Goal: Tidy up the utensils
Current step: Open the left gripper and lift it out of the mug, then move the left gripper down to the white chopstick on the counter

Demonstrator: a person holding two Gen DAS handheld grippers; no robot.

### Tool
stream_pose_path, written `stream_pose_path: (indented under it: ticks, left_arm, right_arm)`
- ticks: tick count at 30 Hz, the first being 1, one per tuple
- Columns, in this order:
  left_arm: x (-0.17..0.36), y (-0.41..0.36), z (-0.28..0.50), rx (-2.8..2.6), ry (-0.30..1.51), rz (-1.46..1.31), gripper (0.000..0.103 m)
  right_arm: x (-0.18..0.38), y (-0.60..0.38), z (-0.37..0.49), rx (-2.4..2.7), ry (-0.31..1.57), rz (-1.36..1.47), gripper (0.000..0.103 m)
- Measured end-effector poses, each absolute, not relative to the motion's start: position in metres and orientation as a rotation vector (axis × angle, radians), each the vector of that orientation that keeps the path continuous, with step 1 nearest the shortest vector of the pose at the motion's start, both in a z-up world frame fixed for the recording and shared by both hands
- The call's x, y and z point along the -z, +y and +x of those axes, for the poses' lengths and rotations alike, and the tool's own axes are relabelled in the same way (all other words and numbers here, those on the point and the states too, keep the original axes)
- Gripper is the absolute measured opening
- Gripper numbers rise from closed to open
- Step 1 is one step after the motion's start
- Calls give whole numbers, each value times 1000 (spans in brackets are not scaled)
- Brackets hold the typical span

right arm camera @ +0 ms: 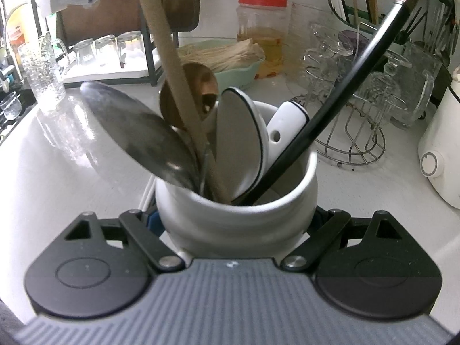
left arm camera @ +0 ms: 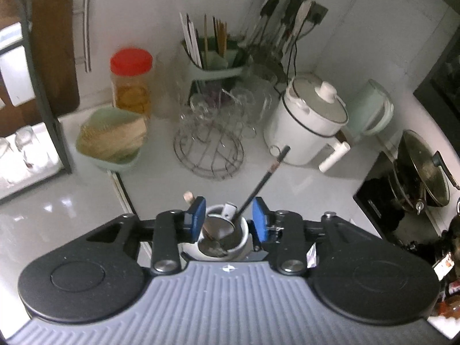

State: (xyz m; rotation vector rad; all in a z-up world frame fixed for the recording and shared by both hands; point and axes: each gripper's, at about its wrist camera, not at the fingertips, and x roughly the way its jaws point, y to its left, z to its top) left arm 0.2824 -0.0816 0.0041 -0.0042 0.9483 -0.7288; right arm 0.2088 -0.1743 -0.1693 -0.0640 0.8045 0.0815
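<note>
Now your right gripper [right arm camera: 238,224] has the white utensil crock [right arm camera: 235,218] clamped between its fingers, jaws spread wide around the crock's belly; the pads themselves are mostly hidden behind it. Your left gripper [left arm camera: 228,218] hovers above the same crock [left arm camera: 218,241], its blue fingers [left arm camera: 198,215] parted, with nothing pressed between them. A black-handled ladle [left arm camera: 258,184] rises from the crock through the gap between those fingers, leaning up and to the right, touching neither pad. Also standing in the crock: a steel spoon [right arm camera: 138,132] leaning left, a wooden spoon [right arm camera: 172,80], a white ladle [right arm camera: 244,143]. The crock sits on the white table [right arm camera: 72,172]. Beyond your fingers are a wire glass rack [left arm camera: 210,143], a white rice cooker [left arm camera: 307,120] to the right and a red-lidded jar [left arm camera: 130,80] to the left.
</note>
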Motion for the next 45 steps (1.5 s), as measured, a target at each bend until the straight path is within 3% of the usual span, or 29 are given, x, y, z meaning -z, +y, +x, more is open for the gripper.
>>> stream_pose_path:
  ticks: [2,8,12,24,43,45]
  left_arm:
    - [-6,-75,282,729,915,-10,52]
    - [-4,-48,283,632,841,-2,53]
    - [4,-29,287,580,818,-15,74]
    - [44,7,288,450,819,-63,91]
    - [152,5,322,401,1001,-149,90]
    - [164,-1,327,411,1013,-148,82]
  right_arm:
    - [169,-174,209,-77,802,-62,92]
    - [171,-174,204,-80,778,-59,92]
    - [171,-175,203,-73,766,-38,92]
    - [169,-177,204,-51,767,10,91]
    - [169,-179,203,-43,771,27,92]
    - [168,-179,203,-34,777,29,92]
